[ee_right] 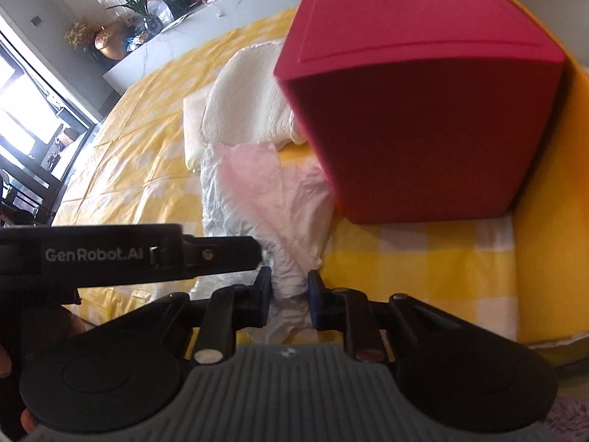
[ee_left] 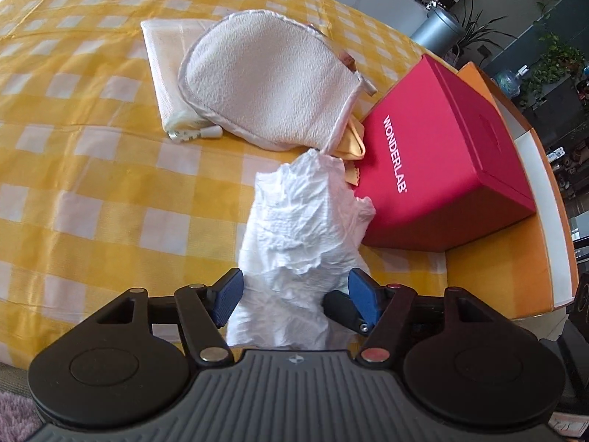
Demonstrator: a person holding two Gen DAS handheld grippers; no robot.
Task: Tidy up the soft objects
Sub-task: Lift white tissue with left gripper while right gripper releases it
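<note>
Crumpled white tissue beside red box; left gripper spread wide around it, right gripper pinching it; judgement: clamp left before lifting.

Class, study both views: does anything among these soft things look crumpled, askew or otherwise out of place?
Yes. The white tissue is heavily crumpled rather than folded, its far end against the red box. A yellow cloth is wedged between the mitt and box, only partly visible.
</note>
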